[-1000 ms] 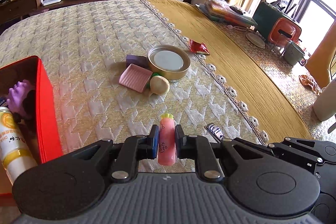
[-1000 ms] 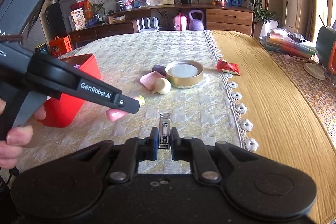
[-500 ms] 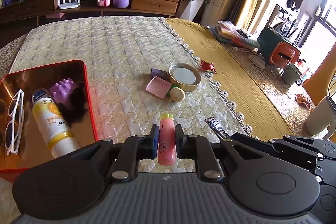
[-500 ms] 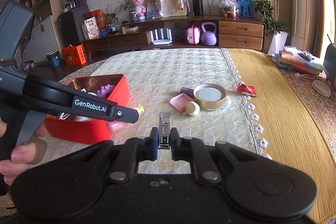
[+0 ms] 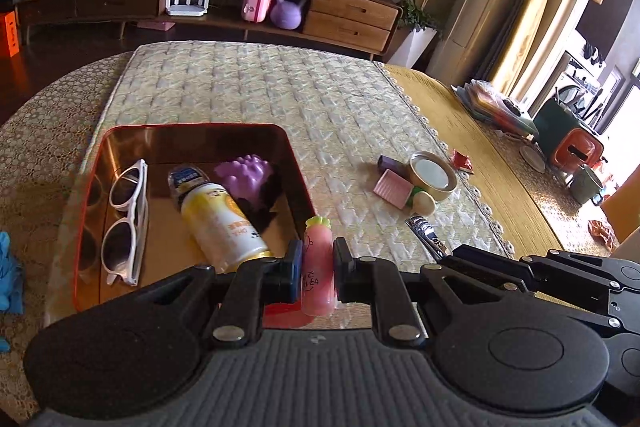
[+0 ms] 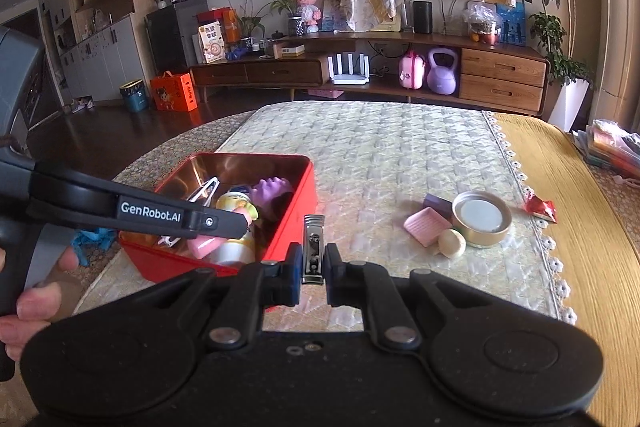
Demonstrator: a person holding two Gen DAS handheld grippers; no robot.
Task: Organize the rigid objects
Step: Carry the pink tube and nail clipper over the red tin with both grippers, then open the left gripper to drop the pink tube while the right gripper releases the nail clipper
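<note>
1. Left wrist view: the left gripper [image 5: 316,273] has its jaws closed on a pink bottle-shaped toy [image 5: 317,267], pinched across the middle of its body with the green cap pointing forward. It hangs over the near right corner of the red tin box [image 5: 192,131], which already holds white sunglasses [image 5: 124,223], a yellow spray can [image 5: 220,219] and a purple massage ball [image 5: 248,173].
2. The toy looks like light, smooth plastic, stiff enough to take a firm pinch. It could pivot in the jaws if held near an end, so the mid-body grip seems right.
3. On the quilted cloth [image 5: 280,99] to the right lie a pink soap dish [image 5: 392,185], a gold round tin [image 5: 433,175], a small purple block [image 5: 390,162] and a beige ball-shaped toy [image 5: 424,203].
4. Right wrist view: the right gripper [image 6: 312,271] is clamped on a metal nail clipper [image 6: 313,251], held by its sides near the back end, with the lever on top. It is over the cloth, just beside the box's right wall [image 6: 296,211].
5. The clipper is small, hard and slick steel, light but dense. The thin flat sides give little to bite on, so a squeeze across its width, low on the body, probably holds best. Dropped into the tin it should not break.
</note>
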